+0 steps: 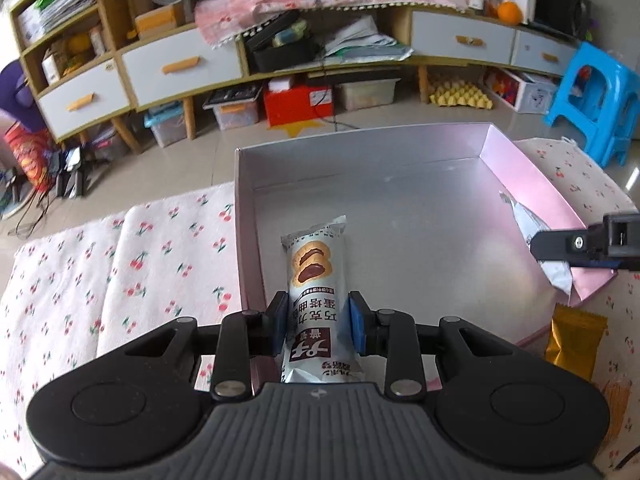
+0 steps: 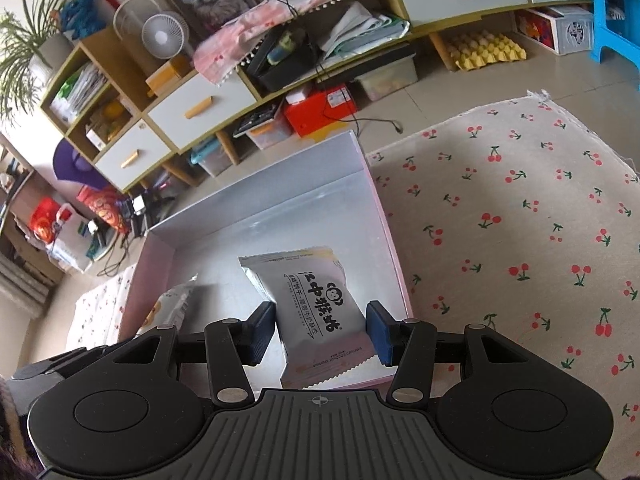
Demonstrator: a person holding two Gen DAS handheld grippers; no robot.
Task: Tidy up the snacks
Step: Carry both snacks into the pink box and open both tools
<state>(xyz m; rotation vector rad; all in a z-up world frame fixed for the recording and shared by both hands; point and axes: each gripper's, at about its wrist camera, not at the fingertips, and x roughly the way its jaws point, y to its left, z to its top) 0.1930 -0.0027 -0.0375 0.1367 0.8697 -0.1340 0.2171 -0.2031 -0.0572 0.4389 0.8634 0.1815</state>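
Observation:
A long silver packet printed with chocolate tarts sits between the blue pads of my left gripper, which is shut on it over the near left corner of the pink box. The packet's far end points into the box's silvery inside. In the right wrist view my right gripper is shut on a white biscuit packet with black lettering, held over the box near its right wall. The tart packet shows to the left there. The right gripper's finger and its white packet enter the left wrist view from the right.
The box lies on a cherry-print cloth that reaches out to both sides. A gold snack packet lies on the cloth by the box's near right corner. Beyond are tiled floor, a low cabinet with drawers, and a blue stool.

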